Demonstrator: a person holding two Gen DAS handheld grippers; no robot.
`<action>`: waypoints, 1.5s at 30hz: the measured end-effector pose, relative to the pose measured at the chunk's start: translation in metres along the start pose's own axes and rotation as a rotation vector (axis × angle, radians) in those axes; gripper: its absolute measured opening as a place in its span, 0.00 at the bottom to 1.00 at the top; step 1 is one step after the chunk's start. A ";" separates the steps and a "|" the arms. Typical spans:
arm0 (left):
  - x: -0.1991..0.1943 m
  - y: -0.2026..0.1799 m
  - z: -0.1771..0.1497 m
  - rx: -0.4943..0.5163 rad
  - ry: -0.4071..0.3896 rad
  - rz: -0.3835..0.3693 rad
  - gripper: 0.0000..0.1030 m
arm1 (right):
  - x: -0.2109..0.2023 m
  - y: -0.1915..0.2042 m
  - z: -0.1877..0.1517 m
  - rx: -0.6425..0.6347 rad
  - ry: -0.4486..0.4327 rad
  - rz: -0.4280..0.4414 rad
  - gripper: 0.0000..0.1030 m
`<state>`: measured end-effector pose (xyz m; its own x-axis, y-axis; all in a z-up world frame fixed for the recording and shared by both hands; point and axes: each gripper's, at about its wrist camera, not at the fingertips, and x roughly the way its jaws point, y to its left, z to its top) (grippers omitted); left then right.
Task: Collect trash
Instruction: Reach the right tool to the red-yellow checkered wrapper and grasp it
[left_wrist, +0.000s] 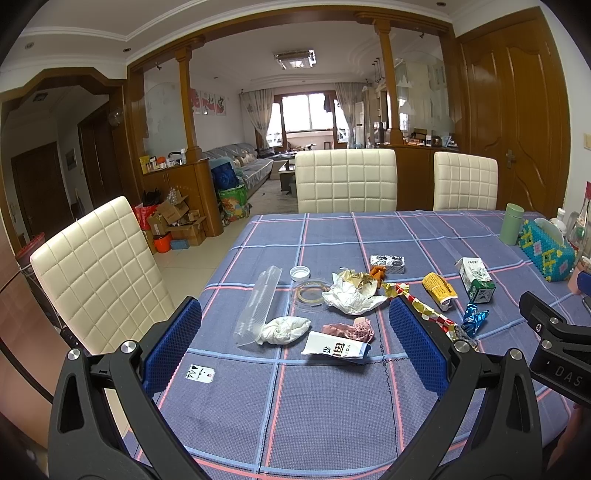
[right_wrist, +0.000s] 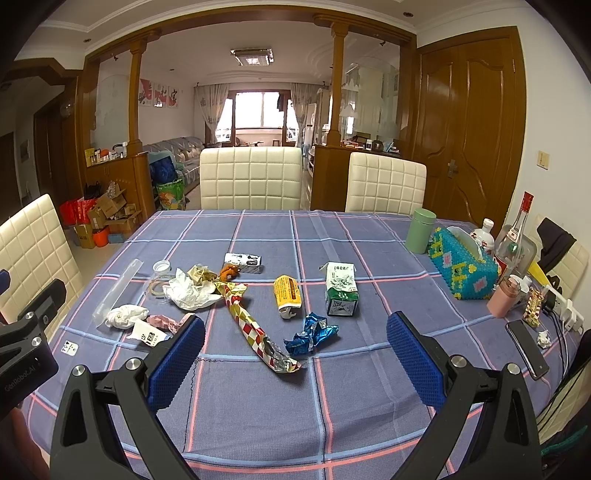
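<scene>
Right wrist view: both grippers (right_wrist: 295, 354) (left_wrist: 295, 345) gape empty; foil (right_wrist: 312, 334) at 12 o'clock may slip if pinched.

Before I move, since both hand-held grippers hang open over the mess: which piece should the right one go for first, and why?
Probably the blue foil wrapper. It lies apart from the other litter on the tablecloth, just ahead of the right hand-held gripper, whose jaws stand wide open and empty. I would ease that gripper forward and down until the jaws straddle it, then close.
</scene>
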<state>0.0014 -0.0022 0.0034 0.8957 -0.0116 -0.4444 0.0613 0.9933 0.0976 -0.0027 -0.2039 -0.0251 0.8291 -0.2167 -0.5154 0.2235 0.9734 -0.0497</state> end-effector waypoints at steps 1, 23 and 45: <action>0.000 0.000 0.000 0.000 0.000 0.000 0.97 | 0.000 0.000 0.000 -0.001 0.000 0.000 0.93; 0.015 -0.001 -0.010 -0.005 0.027 -0.002 0.97 | 0.013 0.001 -0.001 0.000 0.037 0.011 0.93; 0.183 -0.023 -0.055 -0.012 0.433 -0.122 0.97 | 0.177 0.025 -0.024 -0.091 0.312 0.110 0.89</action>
<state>0.1399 -0.0206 -0.1298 0.6149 -0.0827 -0.7842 0.1477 0.9890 0.0116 0.1373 -0.2158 -0.1379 0.6458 -0.0903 -0.7582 0.0830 0.9954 -0.0479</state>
